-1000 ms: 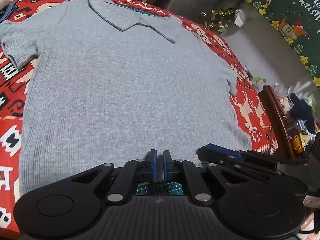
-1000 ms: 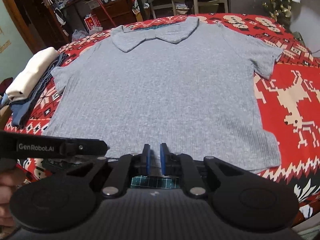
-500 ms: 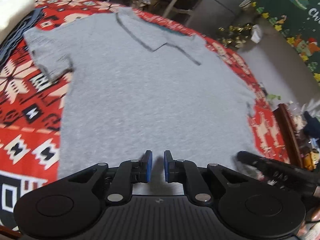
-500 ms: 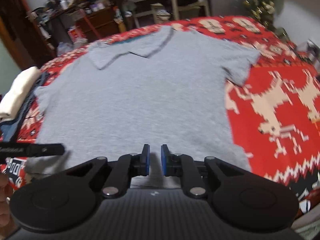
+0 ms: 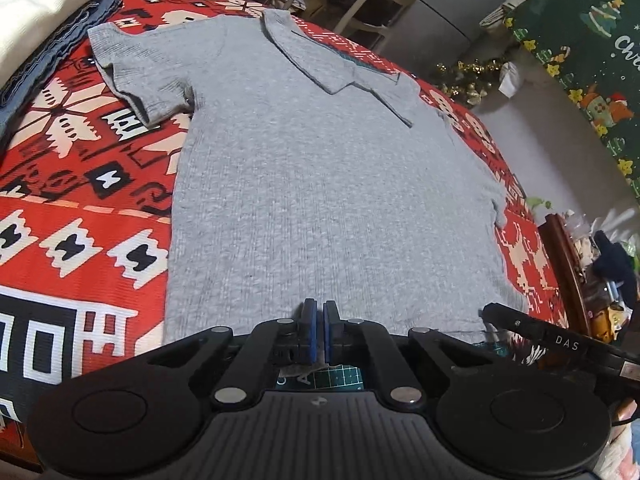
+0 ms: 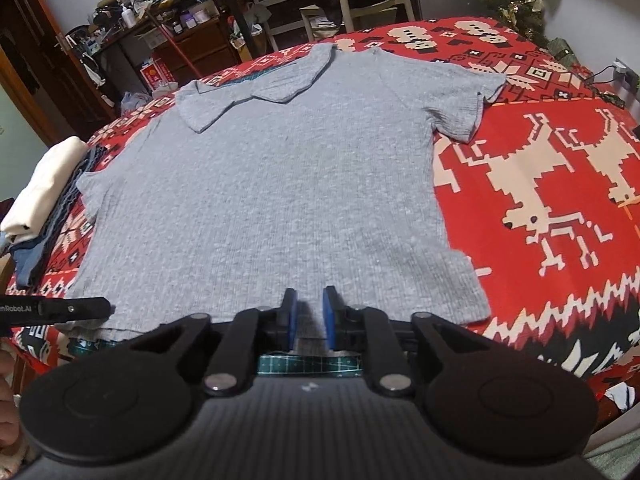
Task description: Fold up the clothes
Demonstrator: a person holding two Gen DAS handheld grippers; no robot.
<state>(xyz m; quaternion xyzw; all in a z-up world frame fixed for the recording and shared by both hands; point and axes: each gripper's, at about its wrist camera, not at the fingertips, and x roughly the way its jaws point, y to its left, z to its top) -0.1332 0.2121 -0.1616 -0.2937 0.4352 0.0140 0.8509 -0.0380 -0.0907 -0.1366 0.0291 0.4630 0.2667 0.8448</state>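
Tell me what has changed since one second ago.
The right gripper is opening its jaws over the shirt hem, with a gap now showing. The left gripper closed its jaws at the hem. The shirt stays flat, unfolded, beside the stack.

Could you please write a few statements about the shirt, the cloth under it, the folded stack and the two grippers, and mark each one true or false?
1. The grey ribbed short-sleeved polo shirt lies spread flat with its collar at the far end. True.
2. It lies on a plain blue sheet. False: it lies on a red patterned reindeer cloth.
3. A folded white garment rests on a stack of folded blue clothes beside the shirt. True.
4. The right gripper is clamped tight on a sleeve. False: its jaws are opening at the shirt's hem.
5. The left gripper is wide open. False: it is shut at the hem.
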